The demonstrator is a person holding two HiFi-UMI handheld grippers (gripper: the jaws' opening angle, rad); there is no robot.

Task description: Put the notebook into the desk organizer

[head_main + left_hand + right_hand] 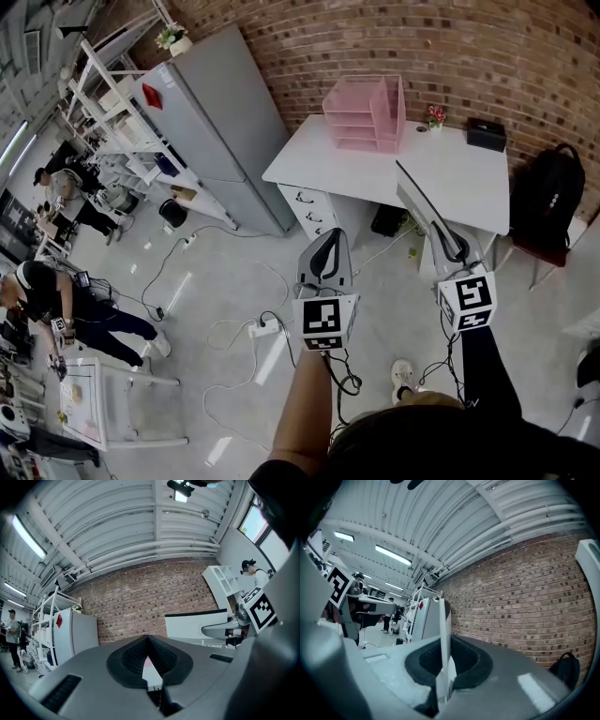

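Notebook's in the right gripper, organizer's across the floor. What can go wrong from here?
1. The right gripper pinches the notebook by one edge, most of it sticking out past the jaws; it may pivot or slip.
2. A power strip and loose cables lie on the floor before the desk: likely a trip or snag risk.
3. A small flowerpot stands near the pink organizer; a wide swing could knock it.

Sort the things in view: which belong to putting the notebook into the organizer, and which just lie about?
Job: notebook, clamped in the right gripper; pink desk organizer; white desk.
Lying about: flower pot; black box; backpack; power strip.
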